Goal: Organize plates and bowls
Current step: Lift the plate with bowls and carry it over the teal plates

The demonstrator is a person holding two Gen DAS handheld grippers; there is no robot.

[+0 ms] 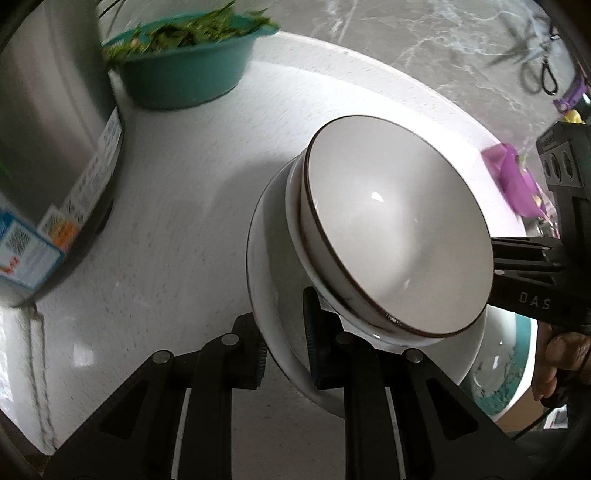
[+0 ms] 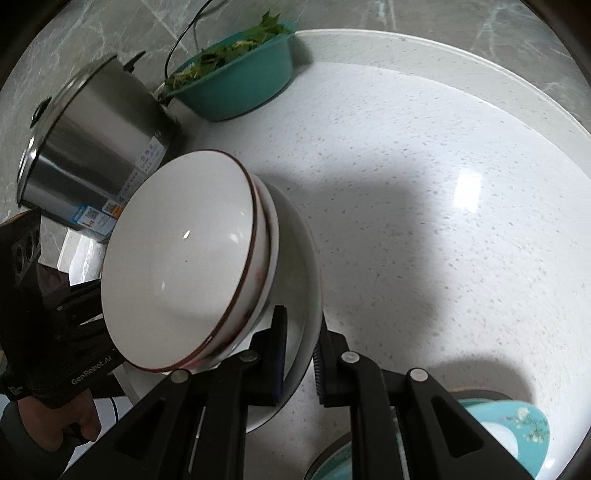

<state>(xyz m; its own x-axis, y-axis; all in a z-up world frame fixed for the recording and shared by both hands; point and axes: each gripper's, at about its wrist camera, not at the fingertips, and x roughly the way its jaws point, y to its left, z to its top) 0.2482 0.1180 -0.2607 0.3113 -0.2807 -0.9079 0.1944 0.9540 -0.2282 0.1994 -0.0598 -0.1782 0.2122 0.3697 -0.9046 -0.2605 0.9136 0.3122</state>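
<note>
- Stack of white dishes held up off the white speckled counter (image 2: pixel 424 184), tilted, gripped from 2 opposite sides by both grippers.
- Top of stack: white bowl w/ dark rim (image 1: pixel 399 236), nested in a 2nd white bowl (image 1: pixel 295 192) of which only the rim edge shows.
- Both sit on a wide white plate (image 1: pixel 273 295) at the bottom of the stack.
- Left gripper (image 1: pixel 284 354): fingers pinching the plate's rim, 1 pad on the underside, 1 pad on the upper face, just below the bowls.
- Right gripper (image 2: pixel 299 354): same grip on the opposite rim of the plate, pads pressed on both faces; blue pad edges visible.
- Left-wrist view: right gripper's black body comes in from the right edge, person's hand (image 1: pixel 561 362) wrapped round its handle.
- Right-wrist view: left gripper's body at the left edge, held by a gloved hand (image 2: pixel 55 373).
- Steel pot (image 2: pixel 96 155) w/ lid and label stickers stands on the counter behind the stack, near the wall.
- Teal basin (image 2: pixel 243 74) of green leaves just beside the pot, at the counter's back.
- Teal patterned plates (image 2: pixel 517 432) lie on the counter below the stack, near the front edge; count unclear.
- Purple item (image 1: pixel 513 177) at the counter's far right, blurred, can't tell what.
- Wall behind: grey marble-look tile (image 1: pixel 406 33).
</note>
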